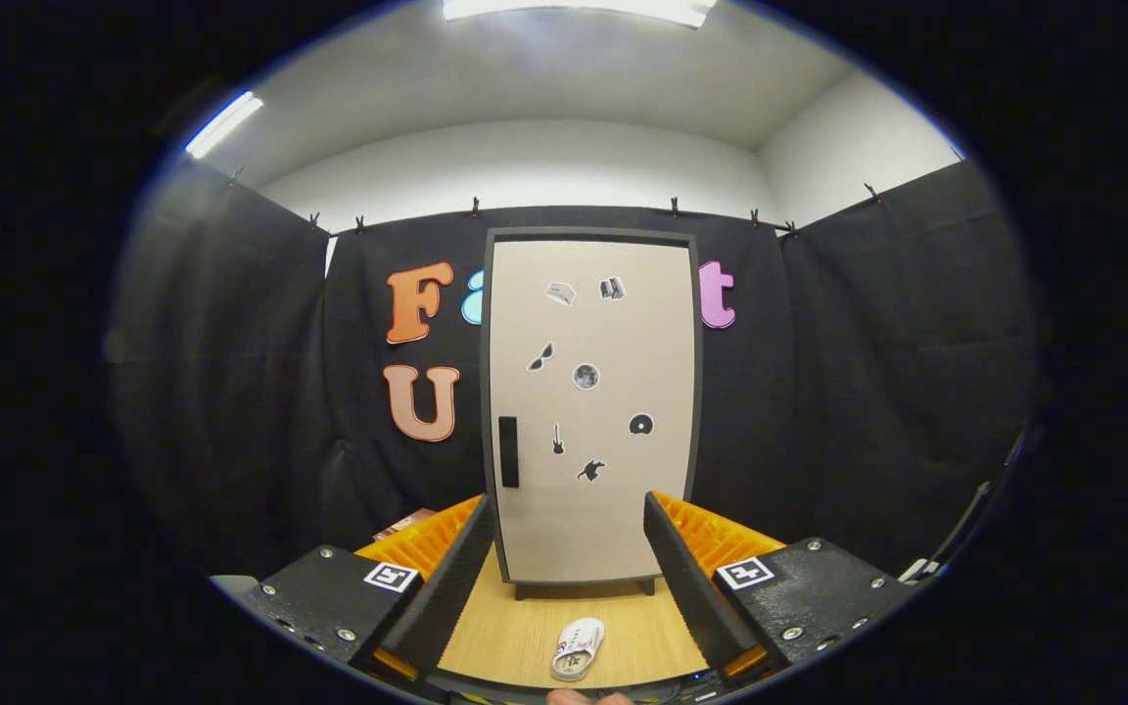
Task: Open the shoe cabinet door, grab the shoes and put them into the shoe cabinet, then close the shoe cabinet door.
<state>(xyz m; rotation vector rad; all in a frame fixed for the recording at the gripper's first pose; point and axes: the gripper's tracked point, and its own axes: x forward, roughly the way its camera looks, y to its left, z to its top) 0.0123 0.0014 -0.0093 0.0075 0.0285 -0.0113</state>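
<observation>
The gripper (569, 578) is hanging with its two fingers spread wide apart, pinching nothing, and is pointing straight ahead at the cabinet. Between the fingers, low on the light wooden tabletop (525, 627), a small white slip-on shoe with dark markings (578, 648) is lying on its own, touching neither finger. It is resting just in front of the cabinet's feet, with a strip of bare wood between the two.

Beyond the fingers, the tall shoe cabinet with a dark frame (591, 411) is standing upright against the black cloth wall (838, 392). Its pale beige door (623, 529), dotted with small dark stickers, is sitting flush in the frame, so it looks closed. A dark upright handle (508, 451) is sitting near the door's left edge, roughly halfway up.

Judging by this, the task is barely starting: the door is not yet opened, the shoe is not yet picked up, and the closing comes last. All three steps appear to be left.

The gripper is being held level and centred on the cabinet, well back from the door, tilted slightly down so the shoe shows. A sliver of a hand (584, 696) is peeking in just below the shoe.
</observation>
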